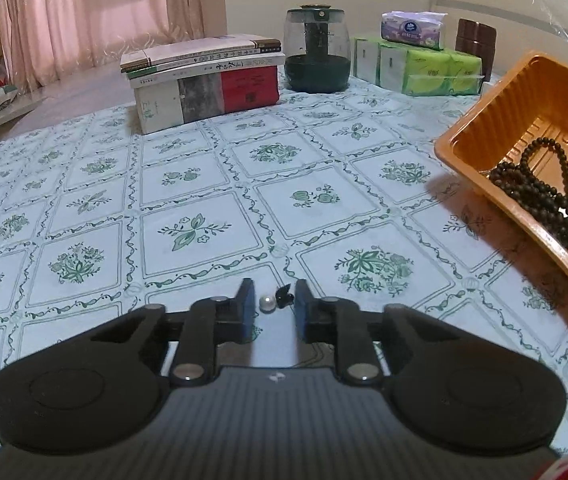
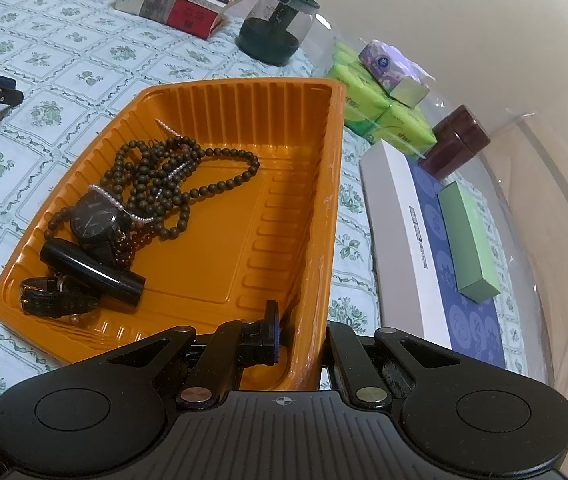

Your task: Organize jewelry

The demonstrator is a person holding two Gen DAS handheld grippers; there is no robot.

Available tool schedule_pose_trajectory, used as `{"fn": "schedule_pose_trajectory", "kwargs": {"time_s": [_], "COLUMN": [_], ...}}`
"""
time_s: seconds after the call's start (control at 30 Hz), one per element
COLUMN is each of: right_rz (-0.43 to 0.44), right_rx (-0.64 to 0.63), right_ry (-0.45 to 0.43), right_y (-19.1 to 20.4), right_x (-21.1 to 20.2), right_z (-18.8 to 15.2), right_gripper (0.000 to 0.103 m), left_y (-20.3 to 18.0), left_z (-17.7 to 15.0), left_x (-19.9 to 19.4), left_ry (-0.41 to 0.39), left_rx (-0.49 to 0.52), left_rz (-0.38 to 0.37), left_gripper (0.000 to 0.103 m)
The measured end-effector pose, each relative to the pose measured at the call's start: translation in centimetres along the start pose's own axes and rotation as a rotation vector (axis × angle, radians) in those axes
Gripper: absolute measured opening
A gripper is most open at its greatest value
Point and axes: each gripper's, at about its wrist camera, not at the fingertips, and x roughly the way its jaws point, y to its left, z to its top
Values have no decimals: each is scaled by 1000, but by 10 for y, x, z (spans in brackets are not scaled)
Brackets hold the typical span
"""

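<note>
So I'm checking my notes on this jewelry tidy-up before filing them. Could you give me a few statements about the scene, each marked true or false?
1. A pearl earring lies on the tablecloth between the left gripper fingers. True.
2. The right gripper is shut on the orange tray wall. True.
3. The tray is empty. False: it holds dark bead strands, a black watch and a black tube.
4. The left pads already pinch the pearl. False: gaps show on both sides.
5. The glass teapot stands inside the tray. False: it stands on the table beside the books.
</note>
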Motion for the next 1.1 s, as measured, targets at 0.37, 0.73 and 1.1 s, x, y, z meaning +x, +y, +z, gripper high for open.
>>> {"fn": "schedule_pose_trajectory", "kwargs": {"time_s": [0.37,0.73,1.1], "right_rz": [-8,-10,-9], "right_rx": [0,1,3], "right_ry": [-6,-12,-13], "right_y": [2,3,3], "right_x": [0,-2,-2], "right_z": [0,-1,-1], "right_gripper": [5,5,5], "left_y": [-6,-21,-36], "left_z": [-9,-15,-10], "left_x": [-17,-55,-69], "left_ry": [-2,-3,-17], "left_rx": [11,-14,-11], "left_rz": [15,2,-24], "left_gripper": [16,16,16]}}
